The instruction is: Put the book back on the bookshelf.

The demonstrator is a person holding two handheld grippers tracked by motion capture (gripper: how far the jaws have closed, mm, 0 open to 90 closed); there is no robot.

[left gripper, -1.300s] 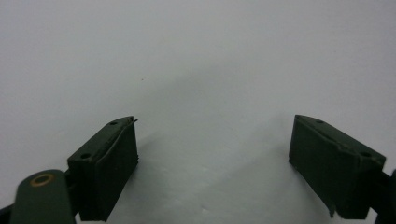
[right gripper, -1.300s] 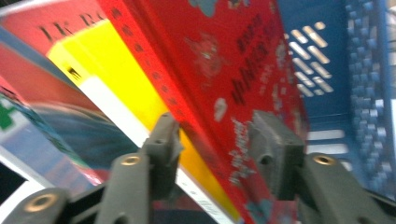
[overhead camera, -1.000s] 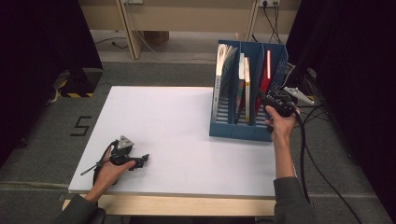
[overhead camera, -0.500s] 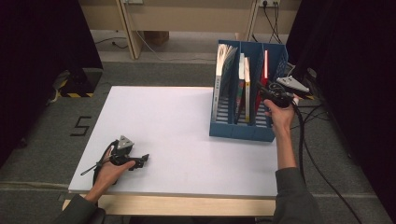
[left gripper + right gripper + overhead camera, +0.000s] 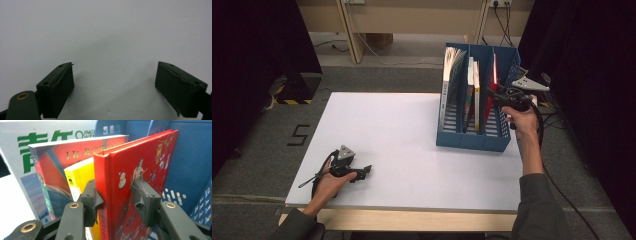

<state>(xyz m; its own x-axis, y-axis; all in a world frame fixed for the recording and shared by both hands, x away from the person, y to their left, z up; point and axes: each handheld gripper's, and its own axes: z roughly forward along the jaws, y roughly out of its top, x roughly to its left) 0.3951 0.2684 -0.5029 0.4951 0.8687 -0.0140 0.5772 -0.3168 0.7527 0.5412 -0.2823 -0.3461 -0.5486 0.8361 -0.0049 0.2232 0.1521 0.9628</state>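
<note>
A blue file rack (image 5: pixel 472 140) stands on the right part of the white table (image 5: pixel 387 125) with several books upright in its slots. My right gripper (image 5: pixel 498 95) is at the rack's right slot, shut on a red hardcover book (image 5: pixel 493 82). In the right gripper view the jaws clamp the red book (image 5: pixel 140 160) near its spine, one pad on each cover, with my right gripper (image 5: pixel 116 202) low in the picture. My left gripper (image 5: pixel 364 171) rests near the table's front left, and my left gripper (image 5: pixel 115 87) stands open over bare tabletop.
Beside the red book stand a yellow-edged book (image 5: pixel 77 177), a colourful paperback (image 5: pixel 60 162) and a white magazine with green print (image 5: pixel 15 147). The rack's blue slotted wall (image 5: pixel 190 170) is close on the right. Cables (image 5: pixel 557 120) trail off the table's right side.
My right gripper has moved slightly away from the person with the red book, which now stands more upright in the rack. The left gripper has stayed still.
</note>
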